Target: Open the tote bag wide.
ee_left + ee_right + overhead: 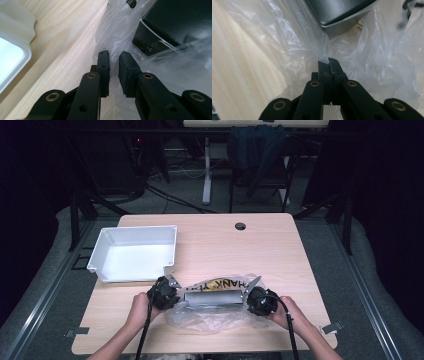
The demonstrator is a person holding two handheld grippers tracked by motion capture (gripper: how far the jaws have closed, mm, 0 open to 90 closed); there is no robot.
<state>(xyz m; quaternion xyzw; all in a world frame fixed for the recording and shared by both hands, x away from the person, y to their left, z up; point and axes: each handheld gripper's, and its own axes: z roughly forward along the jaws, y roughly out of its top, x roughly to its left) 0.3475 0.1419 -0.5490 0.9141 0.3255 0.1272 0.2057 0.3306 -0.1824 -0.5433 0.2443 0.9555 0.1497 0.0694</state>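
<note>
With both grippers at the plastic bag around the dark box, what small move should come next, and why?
Probably a gentle lift of both hands together. The right gripper is shut on a fold of the plastic bag, and the left gripper pinches film between nearly closed jaws at the other end. The dark box lies between them on the table, so an even pull should keep it level.

The right gripper (329, 62) rose from six o'clock, and its two black jaws were pressed together on a fold of the clear plastic bag (287, 42). The crinkly bag spread all around the jaws over the light wooden table (234, 75). A dark grey box (337, 11) sat inside the bag at twelve o'clock, well apart from the jaws.
</note>
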